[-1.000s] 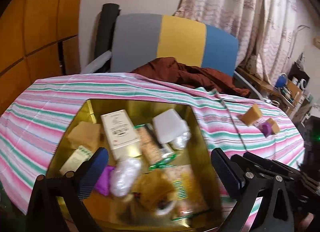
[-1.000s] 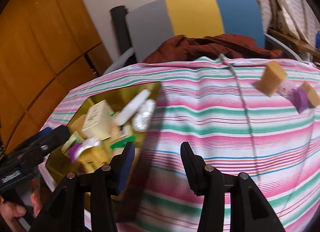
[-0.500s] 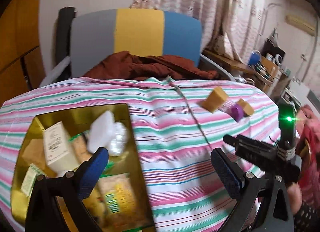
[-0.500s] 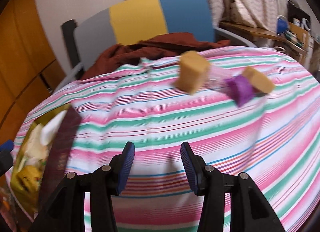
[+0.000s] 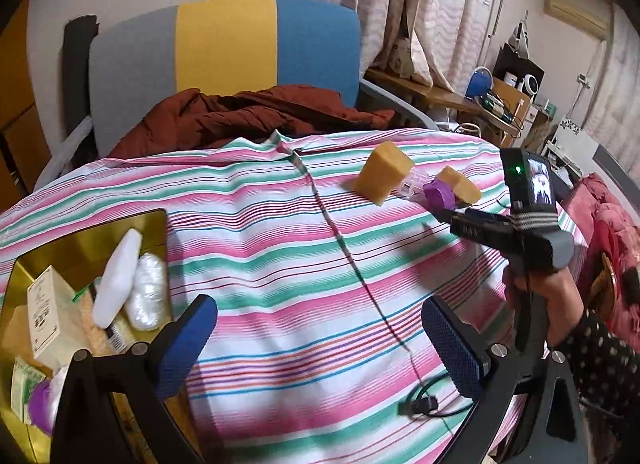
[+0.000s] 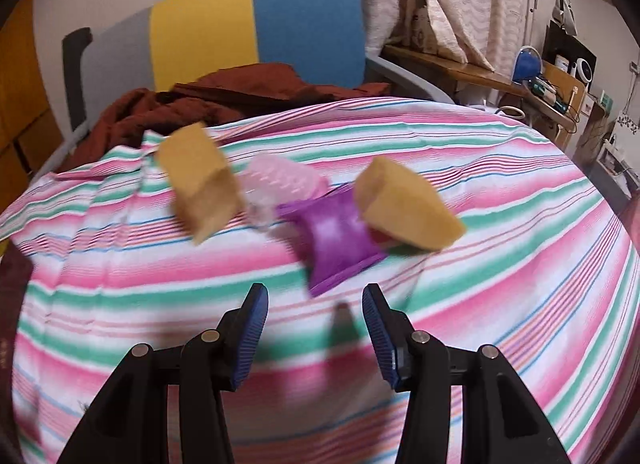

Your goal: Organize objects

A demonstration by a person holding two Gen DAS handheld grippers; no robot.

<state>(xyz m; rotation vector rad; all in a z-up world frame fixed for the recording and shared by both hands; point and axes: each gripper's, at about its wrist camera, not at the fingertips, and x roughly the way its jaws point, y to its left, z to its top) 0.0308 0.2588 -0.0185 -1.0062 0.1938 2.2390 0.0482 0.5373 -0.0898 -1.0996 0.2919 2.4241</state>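
Observation:
On the striped tablecloth [image 6: 480, 264] lie two tan sponge blocks [image 6: 200, 181] [image 6: 404, 207], a clear plastic piece [image 6: 280, 183] and a purple packet [image 6: 336, 240]. My right gripper [image 6: 314, 318] hovers open just short of the purple packet, nothing between its pads. In the left wrist view the same blocks [image 5: 384, 173] [image 5: 458, 187] and purple packet [image 5: 438, 195] sit far right, and the right gripper's body [image 5: 500, 227] reaches toward them. My left gripper [image 5: 320, 340] is open and empty over the cloth, beside the gold tray [image 5: 152, 223] holding several packets.
A grey, yellow and blue chair [image 5: 224, 51] with a brown jacket [image 5: 248, 111] stands behind the table. A thin cable [image 5: 344, 252] runs across the cloth to a plug [image 5: 420, 404]. A cluttered desk [image 5: 500, 99] is at the far right. A hand in a dotted sleeve [image 5: 560, 304] holds the right gripper.
Both grippers have swung right, away from the gold tray. The right gripper has closed in on the sponges and purple packet, which now fill its view; its jaws stay equally apart.

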